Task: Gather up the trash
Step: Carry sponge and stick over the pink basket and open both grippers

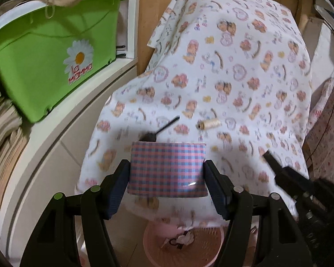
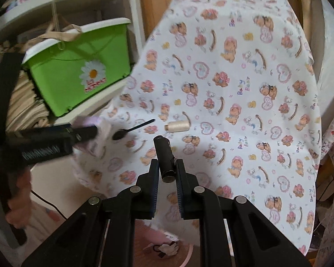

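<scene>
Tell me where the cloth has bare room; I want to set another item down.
The bear-print cloth is bare right of the thread spool and behind it toward the far edge. It is crowded at the near-left: black spoon, spool, and both loaded hand-held grippers, left on a plaid roll, right on a black cylinder.

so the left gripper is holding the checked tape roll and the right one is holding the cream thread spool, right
Not quite. The left gripper does hold the checked tape roll, but the right gripper is shut on a black cylinder, as the right wrist view shows. The cream thread spool lies loose on the bear-print cloth, beside the black spoon.
</scene>
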Demonstrator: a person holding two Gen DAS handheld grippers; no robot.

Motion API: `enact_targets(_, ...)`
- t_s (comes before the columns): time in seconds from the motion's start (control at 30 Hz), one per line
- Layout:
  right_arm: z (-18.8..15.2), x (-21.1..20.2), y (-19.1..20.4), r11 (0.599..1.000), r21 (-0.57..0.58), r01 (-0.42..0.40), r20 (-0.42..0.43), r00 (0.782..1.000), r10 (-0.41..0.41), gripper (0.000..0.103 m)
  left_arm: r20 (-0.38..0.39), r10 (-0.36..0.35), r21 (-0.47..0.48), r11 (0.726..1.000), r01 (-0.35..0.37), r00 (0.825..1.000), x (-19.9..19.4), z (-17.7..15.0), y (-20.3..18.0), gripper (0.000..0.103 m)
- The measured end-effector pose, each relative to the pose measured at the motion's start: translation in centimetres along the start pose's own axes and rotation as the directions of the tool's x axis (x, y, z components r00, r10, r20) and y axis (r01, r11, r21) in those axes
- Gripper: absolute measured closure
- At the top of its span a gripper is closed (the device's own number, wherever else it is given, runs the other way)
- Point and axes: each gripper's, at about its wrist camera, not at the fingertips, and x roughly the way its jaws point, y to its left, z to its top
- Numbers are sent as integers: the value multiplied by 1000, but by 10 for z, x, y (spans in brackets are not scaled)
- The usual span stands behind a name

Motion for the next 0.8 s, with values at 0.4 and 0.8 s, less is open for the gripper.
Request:
enact_targets(0.4, -50, -46, 11, 992, 94, -83, -21, 996, 85, 87, -62, -18, -38, 999, 16, 998, -20, -62, 8, 38)
enact_targets(0.8, -89, -28, 35, 996, -5, -88, -131, 988, 87, 87, -270, -140, -27, 990, 138, 953, 20, -90, -5, 38)
